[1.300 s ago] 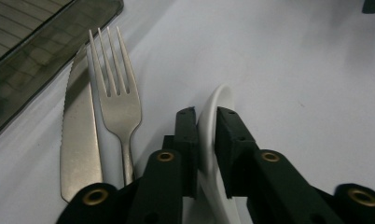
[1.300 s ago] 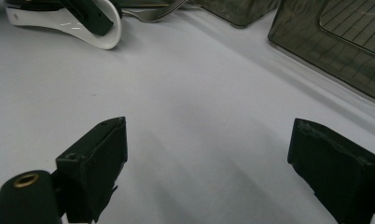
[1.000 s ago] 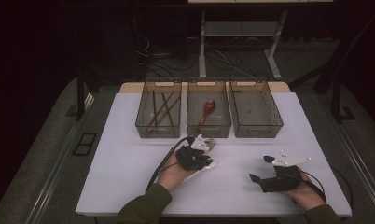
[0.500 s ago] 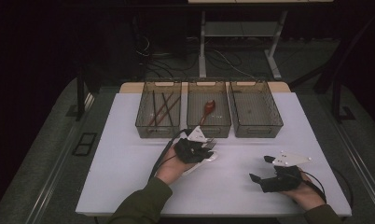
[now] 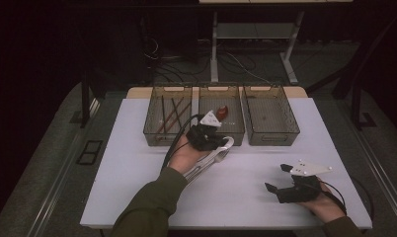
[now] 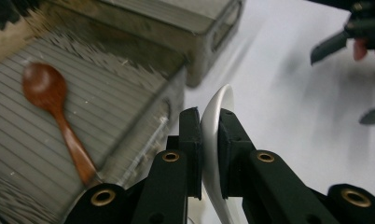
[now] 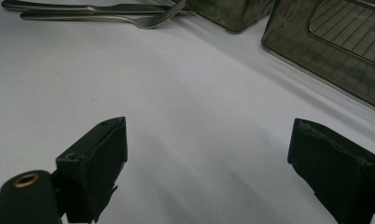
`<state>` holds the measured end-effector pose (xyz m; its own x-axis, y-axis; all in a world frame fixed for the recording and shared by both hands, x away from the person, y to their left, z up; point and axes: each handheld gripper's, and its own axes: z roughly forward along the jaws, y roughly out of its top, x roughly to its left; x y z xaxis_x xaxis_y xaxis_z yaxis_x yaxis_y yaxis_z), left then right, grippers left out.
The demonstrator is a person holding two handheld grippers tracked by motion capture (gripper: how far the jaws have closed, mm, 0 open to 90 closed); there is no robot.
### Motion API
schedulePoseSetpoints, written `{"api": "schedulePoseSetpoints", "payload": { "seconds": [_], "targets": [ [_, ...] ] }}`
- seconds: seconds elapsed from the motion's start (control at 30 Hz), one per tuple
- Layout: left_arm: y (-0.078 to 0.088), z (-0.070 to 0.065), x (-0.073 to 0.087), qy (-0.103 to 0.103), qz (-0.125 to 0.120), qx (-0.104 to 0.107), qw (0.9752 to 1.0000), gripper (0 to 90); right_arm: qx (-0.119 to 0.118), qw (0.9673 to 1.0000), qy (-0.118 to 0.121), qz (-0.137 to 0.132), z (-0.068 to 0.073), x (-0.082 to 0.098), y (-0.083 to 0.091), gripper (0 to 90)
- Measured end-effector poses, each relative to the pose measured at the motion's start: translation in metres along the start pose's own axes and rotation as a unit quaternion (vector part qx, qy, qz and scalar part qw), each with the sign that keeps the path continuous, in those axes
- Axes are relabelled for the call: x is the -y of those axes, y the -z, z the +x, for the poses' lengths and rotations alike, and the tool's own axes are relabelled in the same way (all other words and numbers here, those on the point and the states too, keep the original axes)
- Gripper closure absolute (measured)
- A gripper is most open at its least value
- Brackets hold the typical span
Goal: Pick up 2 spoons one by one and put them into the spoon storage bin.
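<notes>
My left gripper [image 5: 214, 142] is shut on a white ceramic spoon [image 5: 225, 149], held above the table just in front of the middle bin [image 5: 221, 133]. In the left gripper view the white spoon [image 6: 215, 112] stands edge-on between the jaws of the left gripper [image 6: 209, 116]. Below it, a brown wooden spoon [image 6: 50, 98] lies in the bin. The same wooden spoon [image 5: 223, 111] is in the middle bin in the high view. My right gripper [image 5: 277, 177] rests open on the table at the front right. Nothing is between the jaws of the right gripper [image 7: 209, 135].
Three clear bins stand in a row at the table's back: the left bin [image 5: 152, 129] holds chopsticks [image 5: 169, 114], and the right bin [image 5: 271, 137] looks bare. A metal fork [image 7: 129, 19] and knife [image 7: 97, 7] lie on the white table [image 5: 137, 182] near a bin.
My left gripper has risen and moved away from the person toward the middle bin, carrying the white spoon. The right gripper has stayed where it was.
</notes>
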<state>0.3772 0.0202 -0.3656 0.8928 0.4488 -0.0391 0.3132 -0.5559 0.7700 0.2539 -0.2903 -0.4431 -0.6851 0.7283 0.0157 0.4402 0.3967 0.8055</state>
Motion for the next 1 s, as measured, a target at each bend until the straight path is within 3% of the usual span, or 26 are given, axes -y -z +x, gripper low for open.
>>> {"api": "schedulePoseSetpoints", "payload": {
  "seconds": [0.23,0.3,0.6,0.83,1.0],
  "targets": [
    [-0.002,0.020,-0.029,0.009,-0.010,-0.024,0.9996,81.3,-0.003,1.0000,0.001,-0.001,0.000,0.000,0.001,11.9],
    [-0.002,0.026,-0.037,0.004,-0.004,-0.034,0.9994,81.2,-0.005,1.0000,0.001,-0.002,0.000,0.000,0.001,12.0],
    [-0.011,0.055,-0.064,0.018,-0.011,-0.079,0.9966,81.2,-0.002,1.0000,-0.003,-0.001,-0.001,0.000,0.003,11.9],
    [-0.034,0.081,-0.054,0.044,0.009,-0.109,0.9930,81.2,-0.005,1.0000,-0.004,-0.003,-0.001,0.000,0.003,12.0],
    [-0.053,0.086,-0.048,0.053,0.037,-0.116,0.9912,81.1,-0.007,1.0000,-0.004,-0.005,-0.001,0.000,0.003,11.9]
  ]
}}
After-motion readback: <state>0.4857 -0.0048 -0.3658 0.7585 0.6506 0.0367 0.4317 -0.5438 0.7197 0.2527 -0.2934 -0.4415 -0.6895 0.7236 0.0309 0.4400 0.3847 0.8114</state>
